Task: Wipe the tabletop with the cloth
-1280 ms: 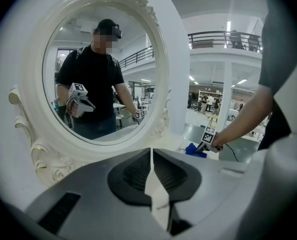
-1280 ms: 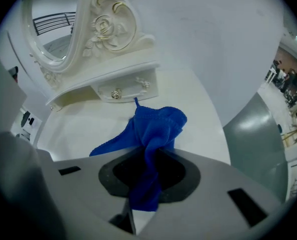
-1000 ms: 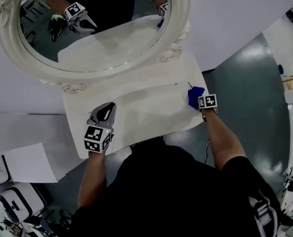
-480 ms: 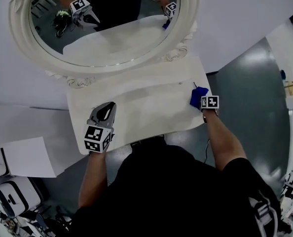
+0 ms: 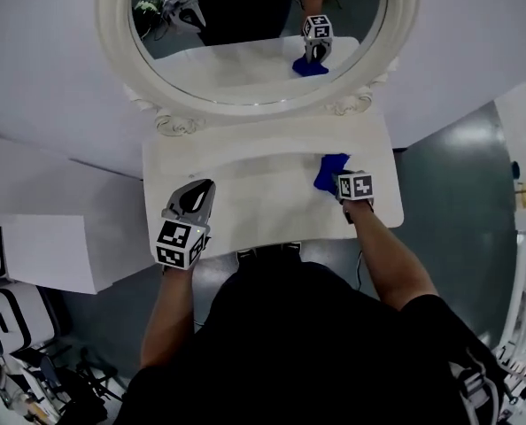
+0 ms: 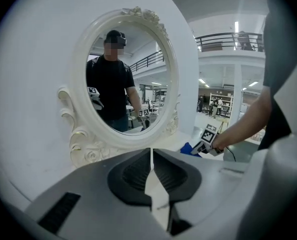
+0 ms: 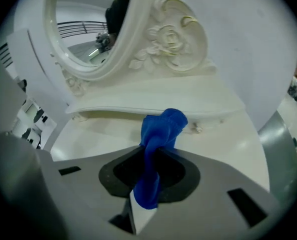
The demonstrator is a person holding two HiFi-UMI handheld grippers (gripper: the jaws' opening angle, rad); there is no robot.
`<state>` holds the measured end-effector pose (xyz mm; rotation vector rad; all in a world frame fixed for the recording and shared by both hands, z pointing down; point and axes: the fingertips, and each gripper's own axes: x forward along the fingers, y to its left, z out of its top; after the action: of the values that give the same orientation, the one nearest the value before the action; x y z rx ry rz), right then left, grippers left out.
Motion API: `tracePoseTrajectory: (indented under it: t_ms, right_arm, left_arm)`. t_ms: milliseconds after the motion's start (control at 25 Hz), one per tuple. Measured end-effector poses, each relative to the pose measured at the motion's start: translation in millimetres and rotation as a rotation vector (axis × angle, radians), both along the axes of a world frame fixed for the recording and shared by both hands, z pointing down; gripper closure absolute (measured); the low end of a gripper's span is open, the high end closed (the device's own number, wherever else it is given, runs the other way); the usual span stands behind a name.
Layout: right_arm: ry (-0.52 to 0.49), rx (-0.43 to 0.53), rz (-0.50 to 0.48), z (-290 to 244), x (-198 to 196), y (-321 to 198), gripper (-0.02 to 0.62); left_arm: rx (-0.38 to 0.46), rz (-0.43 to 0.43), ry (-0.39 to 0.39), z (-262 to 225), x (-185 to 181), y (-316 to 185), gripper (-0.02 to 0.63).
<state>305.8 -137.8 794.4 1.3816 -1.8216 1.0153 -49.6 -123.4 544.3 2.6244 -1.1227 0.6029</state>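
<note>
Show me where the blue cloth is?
Head view: blue cloth pinched in the right gripper, on the right side of the tabletop, below the oval mirror.

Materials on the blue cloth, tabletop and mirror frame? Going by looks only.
Cloth: soft fabric, maybe microfibre, matte blue; it bunches into limp folds.
Tabletop: hard, cream-white, likely painted wood or laminate; smooth with a slight sheen.
Mirror frame: cream, semi-gloss, with moulded roses and scrolls; painted wood or cast resin, can't tell which.
</note>
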Motion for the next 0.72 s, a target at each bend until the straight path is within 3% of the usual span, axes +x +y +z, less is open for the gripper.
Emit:
tracePoseTrajectory:
  t_ms: [440,720]
  right_arm:
    - [-0.074,0.015,-0.462,-13.0,-258.0,-15.3,0.535]
    - [-0.189,-0.033,-0.645,-16.7,-401.7,8.0,0.536]
  left_arm:
    - [0.0,-0.198,0.002,0.5,-116.1,28.2,0.586]
    - [-0.012,-0.296,0.001,3.5,-178.4,53.6,0.584]
